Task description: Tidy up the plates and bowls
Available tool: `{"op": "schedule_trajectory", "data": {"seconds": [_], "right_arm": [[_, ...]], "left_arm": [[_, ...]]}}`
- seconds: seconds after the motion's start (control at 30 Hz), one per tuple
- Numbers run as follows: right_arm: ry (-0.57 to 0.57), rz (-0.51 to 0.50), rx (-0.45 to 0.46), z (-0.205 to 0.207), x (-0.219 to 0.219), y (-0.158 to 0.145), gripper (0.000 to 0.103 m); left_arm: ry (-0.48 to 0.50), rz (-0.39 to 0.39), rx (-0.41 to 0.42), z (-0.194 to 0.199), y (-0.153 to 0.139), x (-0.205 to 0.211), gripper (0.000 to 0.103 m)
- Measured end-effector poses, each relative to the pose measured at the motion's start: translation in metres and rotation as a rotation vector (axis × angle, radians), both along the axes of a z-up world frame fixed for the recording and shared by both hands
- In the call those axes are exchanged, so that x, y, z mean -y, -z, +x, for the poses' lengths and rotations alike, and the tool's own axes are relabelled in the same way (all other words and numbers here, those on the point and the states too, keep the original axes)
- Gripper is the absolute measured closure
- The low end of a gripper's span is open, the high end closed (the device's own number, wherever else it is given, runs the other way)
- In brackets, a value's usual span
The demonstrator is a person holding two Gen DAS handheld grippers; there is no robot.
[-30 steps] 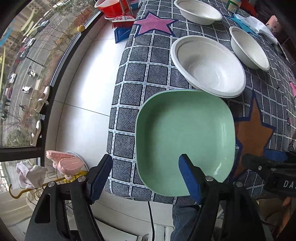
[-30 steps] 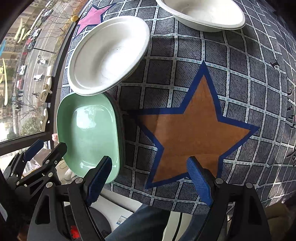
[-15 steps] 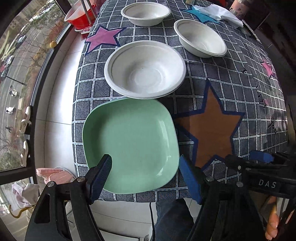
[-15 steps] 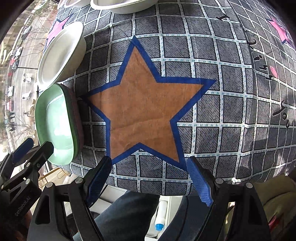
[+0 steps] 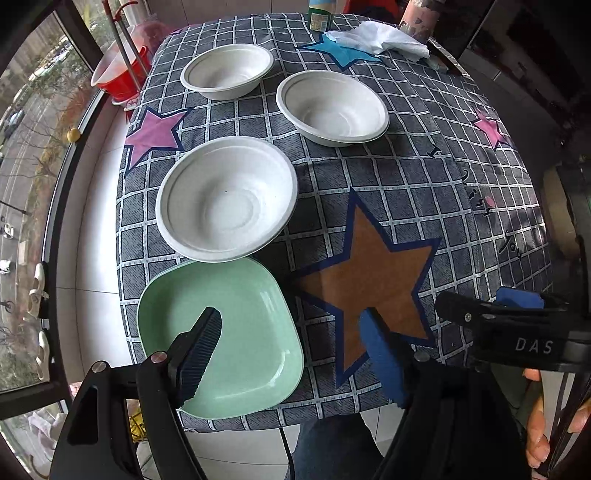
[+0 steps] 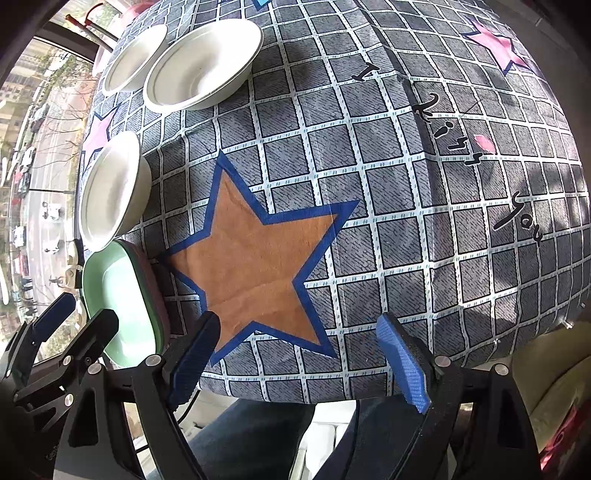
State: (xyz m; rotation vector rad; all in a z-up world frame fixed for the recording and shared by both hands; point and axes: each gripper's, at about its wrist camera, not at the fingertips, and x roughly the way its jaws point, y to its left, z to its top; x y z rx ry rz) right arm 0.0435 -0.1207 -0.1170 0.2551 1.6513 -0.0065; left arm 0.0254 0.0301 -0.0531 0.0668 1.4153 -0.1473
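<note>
A square green plate [image 5: 221,332] lies at the table's near left corner; in the right wrist view it [image 6: 118,295] tops a short stack with darker rims below. Three white bowls stand beyond it: the nearest [image 5: 225,199] touches the plate's far edge, another [image 5: 332,107] is to the right, a third [image 5: 227,70] sits farthest back. My left gripper [image 5: 290,325] hovers above the plate's right edge, jaws opening, nothing between them. My right gripper [image 6: 297,325] hangs over the orange star [image 6: 258,251], jaws opening wide and empty.
A checked cloth [image 5: 424,177] covers the table. A red bucket [image 5: 118,74] stands off the far left corner by the window. A white rag [image 5: 380,37] and a bottle [image 5: 321,14] sit at the back edge. The person's legs [image 5: 332,443] are below the near edge.
Both grippers rose and drew back, so more of the table shows. The right gripper shifted from beside the green plate to over the orange star, and its jaws spread wider.
</note>
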Motion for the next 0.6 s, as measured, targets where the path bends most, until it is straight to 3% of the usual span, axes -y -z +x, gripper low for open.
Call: {"op": "schedule_trajectory", "data": {"seconds": [0.17, 0.6], "right_arm": [[0.014, -0.012, -0.004, 0.001, 0.009, -0.014, 0.000], [0.014, -0.050, -0.084, -0.013, 0.022, 0.001, 0.000]], "left_arm": [[-0.018, -0.018, -0.004, 0.001, 0.001, -0.004, 0.022], [-0.043, -0.036, -0.073, -0.007, 0.016, 0.009, 0.022]]}}
